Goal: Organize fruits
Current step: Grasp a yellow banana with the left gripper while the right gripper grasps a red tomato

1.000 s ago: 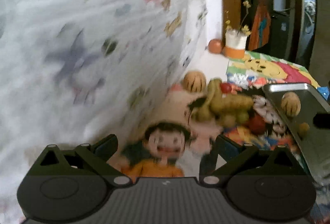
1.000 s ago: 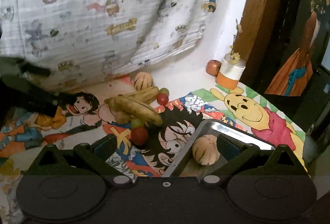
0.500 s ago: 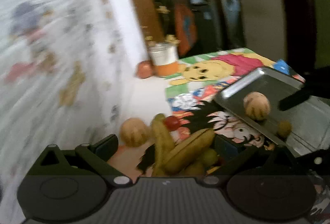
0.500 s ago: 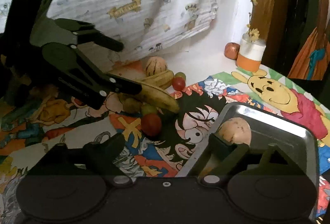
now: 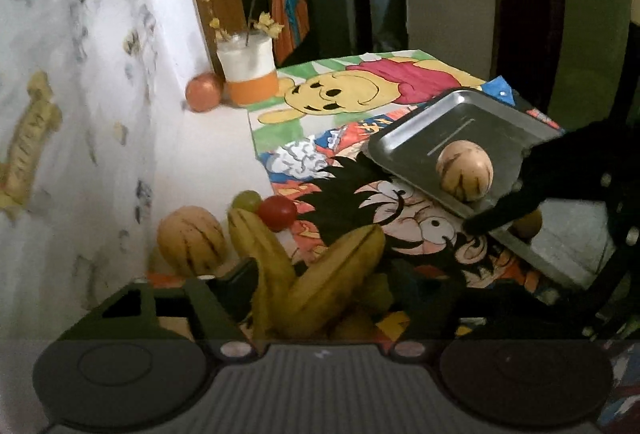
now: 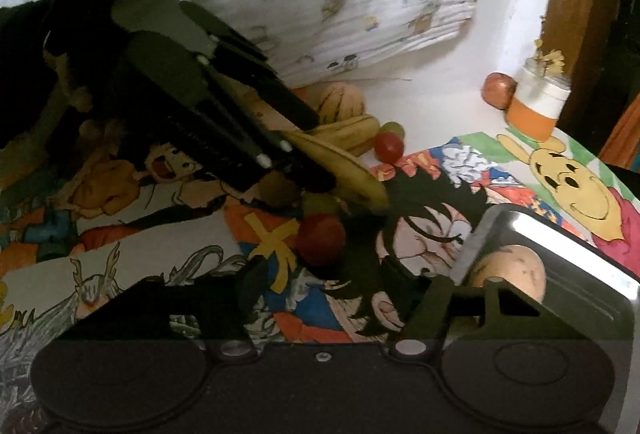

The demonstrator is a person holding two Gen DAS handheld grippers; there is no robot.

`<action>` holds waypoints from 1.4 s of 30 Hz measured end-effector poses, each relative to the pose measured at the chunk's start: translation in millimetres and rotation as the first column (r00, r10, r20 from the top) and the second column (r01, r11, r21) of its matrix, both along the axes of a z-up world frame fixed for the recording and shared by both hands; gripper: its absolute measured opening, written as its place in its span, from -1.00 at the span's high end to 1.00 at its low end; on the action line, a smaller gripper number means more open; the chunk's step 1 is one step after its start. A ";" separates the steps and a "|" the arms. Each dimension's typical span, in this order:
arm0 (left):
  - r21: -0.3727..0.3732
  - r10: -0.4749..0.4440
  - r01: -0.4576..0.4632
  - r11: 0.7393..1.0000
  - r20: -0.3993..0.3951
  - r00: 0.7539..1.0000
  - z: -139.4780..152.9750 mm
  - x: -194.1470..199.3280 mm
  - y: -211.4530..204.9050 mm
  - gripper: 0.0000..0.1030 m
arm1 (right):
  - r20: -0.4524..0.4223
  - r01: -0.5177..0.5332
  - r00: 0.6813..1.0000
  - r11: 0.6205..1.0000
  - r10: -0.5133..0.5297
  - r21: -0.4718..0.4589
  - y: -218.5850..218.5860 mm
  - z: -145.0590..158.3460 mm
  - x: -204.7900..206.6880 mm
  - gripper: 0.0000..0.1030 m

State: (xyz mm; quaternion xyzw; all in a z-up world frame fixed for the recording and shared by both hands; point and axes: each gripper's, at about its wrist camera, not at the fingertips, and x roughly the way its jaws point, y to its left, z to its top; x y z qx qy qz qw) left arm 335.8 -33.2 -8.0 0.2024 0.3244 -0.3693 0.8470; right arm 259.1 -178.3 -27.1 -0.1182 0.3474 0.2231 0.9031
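Bananas [image 5: 320,286] on cartoon mat, at six o'clock between closing jaws of left gripper [image 5: 320,314], not visibly pinched. Squeeze mid-bunch, gently. Right gripper [image 6: 336,298] closing, empty, beside tray [image 6: 560,234].

two yellow bananas [image 5: 320,286] sit right between the closing left claw [image 5: 320,298] fingers, striped melon [image 5: 191,240] just left, red tomato [image 5: 277,213] beyond them.

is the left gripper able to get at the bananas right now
Probably yes. The left gripper already straddles the bananas, its jaws closing around them with nothing between. A green grape and red tomato sit just beyond, not blocking.
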 end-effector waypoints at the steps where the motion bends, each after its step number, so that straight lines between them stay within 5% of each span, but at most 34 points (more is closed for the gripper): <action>1: -0.002 0.001 -0.001 1.000 -0.012 1.000 -0.2 2.7 -0.3 -0.28 | -0.003 0.002 1.000 1.000 -0.002 0.001 0.2 -0.9 1.8 -0.16; 6: -0.008 -0.029 0.029 1.000 -0.049 0.998 0.7 9.0 -1.0 -0.06 | -0.018 0.018 1.000 1.000 -0.018 0.024 -0.8 -3.1 8.2 0.00; 13: -0.052 -0.017 0.009 0.999 -0.143 0.990 3.4 21.5 4.1 0.05 | -0.029 0.031 0.999 0.999 -0.030 0.042 0.6 -3.4 15.2 0.17; 18: -0.030 -0.025 0.021 0.999 -0.140 0.990 4.2 20.4 1.1 0.06 | -0.037 0.039 0.999 0.998 -0.037 0.046 2.0 -3.6 19.5 0.39; 42: 0.017 0.010 -0.006 1.000 -0.249 0.968 19.9 -6.4 -21.0 0.26 | -0.084 0.091 0.993 0.988 -0.081 0.122 -22.1 -1.2 -23.4 0.39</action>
